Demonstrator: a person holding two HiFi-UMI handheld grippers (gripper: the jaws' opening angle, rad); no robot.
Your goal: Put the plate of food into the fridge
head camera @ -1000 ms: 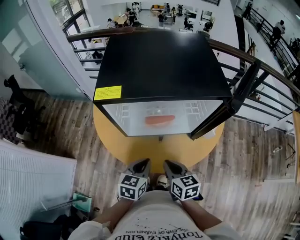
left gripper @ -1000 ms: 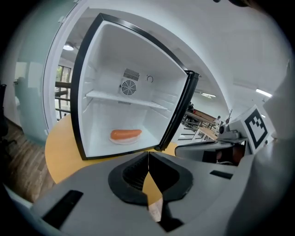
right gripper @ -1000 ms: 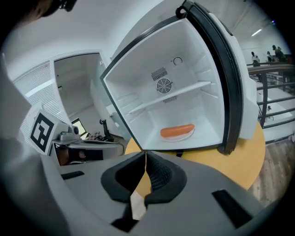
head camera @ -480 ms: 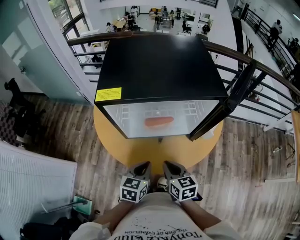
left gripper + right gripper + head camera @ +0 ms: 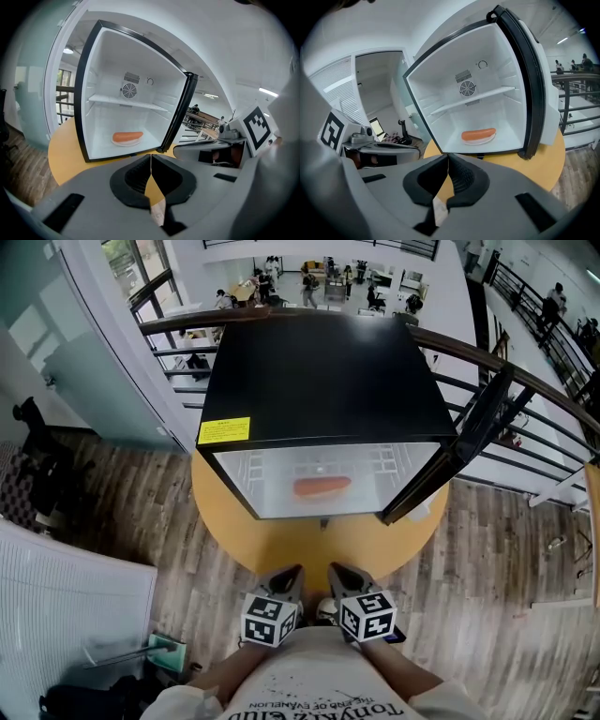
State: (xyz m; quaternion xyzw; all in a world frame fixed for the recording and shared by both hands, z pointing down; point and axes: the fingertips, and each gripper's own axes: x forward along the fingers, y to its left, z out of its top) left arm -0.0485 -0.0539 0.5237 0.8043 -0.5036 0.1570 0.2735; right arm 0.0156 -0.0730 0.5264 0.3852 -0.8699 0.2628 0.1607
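Note:
A small black fridge [image 5: 319,371] stands on a round yellow table [image 5: 309,540], its door [image 5: 450,451] swung open to the right. Inside, on the white floor, lies a white plate with an orange sausage [image 5: 322,487] [image 5: 127,137] [image 5: 478,135]. A white shelf [image 5: 126,102] crosses the fridge above the plate. Both grippers hang close to my body, short of the table's near edge. My left gripper [image 5: 292,574] [image 5: 151,158] is shut with nothing in it. Beside it my right gripper [image 5: 335,570] [image 5: 447,157] is shut and empty too.
A dark curved railing [image 5: 525,371] runs behind and to the right of the fridge. A white slatted panel [image 5: 66,606] lies on the wooden floor at the left, with dark bags [image 5: 84,699] near my feet. People sit at desks far beyond [image 5: 309,268].
The view has shifted slightly; the fridge and plate sit a little lower and more to the right in the frame. Both grippers stay shut near my body.

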